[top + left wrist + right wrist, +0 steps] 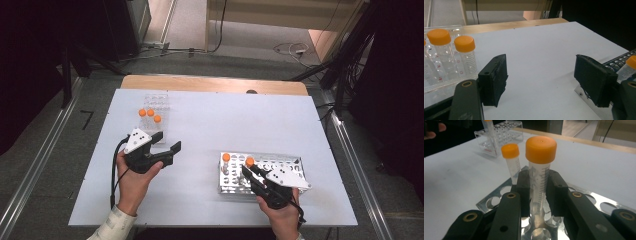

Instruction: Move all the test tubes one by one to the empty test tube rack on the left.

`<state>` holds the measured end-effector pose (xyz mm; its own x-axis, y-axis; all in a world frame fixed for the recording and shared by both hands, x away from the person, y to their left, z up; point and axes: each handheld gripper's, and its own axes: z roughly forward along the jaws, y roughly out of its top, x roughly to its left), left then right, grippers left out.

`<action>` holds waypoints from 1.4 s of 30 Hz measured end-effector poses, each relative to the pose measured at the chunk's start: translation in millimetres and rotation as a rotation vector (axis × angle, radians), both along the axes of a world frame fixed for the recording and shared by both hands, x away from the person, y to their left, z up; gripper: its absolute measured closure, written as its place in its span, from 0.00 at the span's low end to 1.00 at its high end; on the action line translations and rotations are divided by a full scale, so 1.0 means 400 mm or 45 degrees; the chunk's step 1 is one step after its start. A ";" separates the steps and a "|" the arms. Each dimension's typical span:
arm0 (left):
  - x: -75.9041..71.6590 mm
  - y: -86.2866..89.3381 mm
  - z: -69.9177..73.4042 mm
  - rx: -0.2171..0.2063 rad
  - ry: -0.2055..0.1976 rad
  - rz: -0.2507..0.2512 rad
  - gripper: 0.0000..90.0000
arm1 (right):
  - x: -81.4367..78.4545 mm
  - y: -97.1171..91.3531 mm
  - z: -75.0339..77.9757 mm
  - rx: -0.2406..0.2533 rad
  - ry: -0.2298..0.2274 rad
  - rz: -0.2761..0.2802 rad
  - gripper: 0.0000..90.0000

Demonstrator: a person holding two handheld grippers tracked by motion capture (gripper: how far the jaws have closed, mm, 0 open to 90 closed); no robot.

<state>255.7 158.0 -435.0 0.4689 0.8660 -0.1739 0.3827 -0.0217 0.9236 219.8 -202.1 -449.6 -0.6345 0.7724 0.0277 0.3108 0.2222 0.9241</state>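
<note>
Taking the metal rack (292,165) as my landmark: well to its left on the table (210,125) I see a clear plastic rack (439,82) with orange-capped tubes; it carries small red cell marks, one reading roughly "C1". My left gripper (167,142) hovers left of the metal rack, jaws standing wide apart with nothing between them. In the metal rack's near-left corner, my right gripper (539,192) has its jaws clamped on a tube (539,175), orange cap up, long axis upright, printed black graduation lines but no figures I can read. A second capped tube (512,162) stands just beyond it in the same rack.
</note>
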 end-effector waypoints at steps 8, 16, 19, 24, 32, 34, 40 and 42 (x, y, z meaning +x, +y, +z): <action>-0.004 -0.002 0.004 -0.003 -0.005 -0.002 0.30 | -0.015 -0.003 0.050 0.025 -0.061 0.008 0.80; -0.008 -0.001 0.010 -0.008 -0.010 -0.007 0.30 | -0.031 -0.003 0.077 0.037 -0.081 0.028 0.80; -0.010 -0.002 0.013 -0.011 -0.015 -0.010 0.30 | -0.038 0.007 0.081 0.041 -0.083 0.050 0.80; -0.014 -0.006 0.018 -0.017 -0.011 -0.025 0.28 | -0.049 0.037 0.081 0.040 -0.075 0.110 0.80; -0.018 -0.015 0.024 -0.015 -0.012 -0.059 0.22 | -0.057 0.093 0.083 0.044 -0.064 0.195 0.80; -0.019 -0.018 0.025 -0.019 -0.012 -0.061 0.20 | -0.058 0.109 0.083 0.043 -0.064 0.216 0.80; -0.026 -0.021 0.033 -0.014 -0.018 -0.072 0.19 | -0.055 0.155 0.070 0.023 -0.037 0.273 0.80; -0.031 -0.022 0.039 -0.012 -0.026 -0.079 0.19 | -0.051 0.168 0.064 0.012 -0.030 0.282 0.80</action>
<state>243.5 149.1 -419.6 0.5249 0.8337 -0.1717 0.3619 -0.0360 0.9315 199.5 -135.0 -424.2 -0.7892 0.6139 0.0177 0.2338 0.2736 0.9330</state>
